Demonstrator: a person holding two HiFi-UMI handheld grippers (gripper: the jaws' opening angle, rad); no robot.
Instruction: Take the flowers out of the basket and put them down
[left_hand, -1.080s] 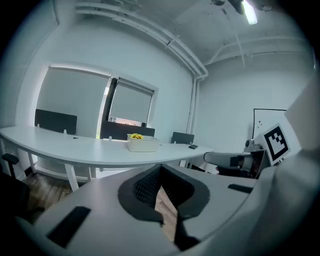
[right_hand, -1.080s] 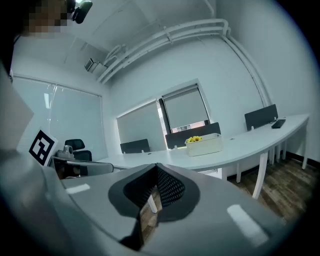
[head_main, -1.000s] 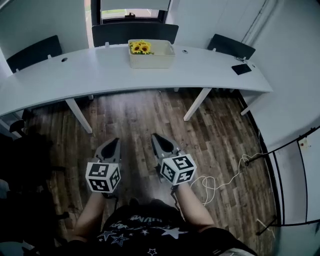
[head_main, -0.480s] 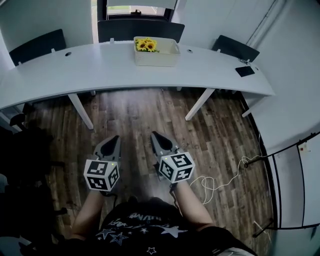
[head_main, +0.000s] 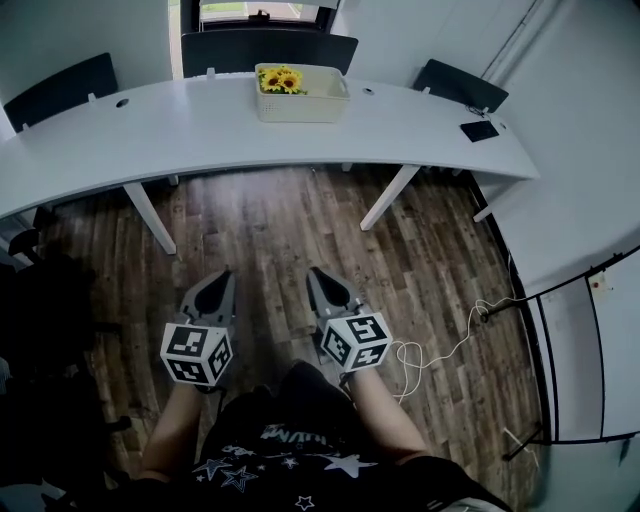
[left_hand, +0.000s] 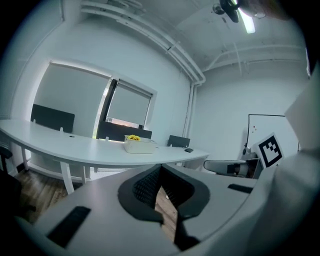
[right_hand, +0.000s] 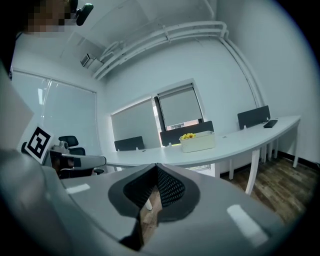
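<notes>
Well, from the head view, the left gripper (head_main: 218, 280) and the right gripper (head_main: 318, 278) hang low above the wooden floor (head_main: 280, 230), close in front of the person. Both have their jaws together, with nothing between them. The flowers (head_main: 279, 79) are well apart from them, standing in the left part of a pale basket (head_main: 300, 108) on the far side of the long white table (head_main: 150, 130).

From the left gripper view, the ribbed pads meet at the tip and grip nothing. The basket (left_hand: 142, 147) shows small on the table beyond, with yellow heads (left_hand: 133, 137) above its rim.

From the right gripper view, the jaws are again pressed together and empty. The yellow flowers (right_hand: 188, 135) rise at one end of the basket (right_hand: 199, 143).

I judge the flowers as light, with thin, bendy stems and heads that crush easily. The stems are hidden inside the basket. A good hold is probably low on the bunched stems, under the heads, with a gentle squeeze. The basket also looks light and may lift together with them.
</notes>
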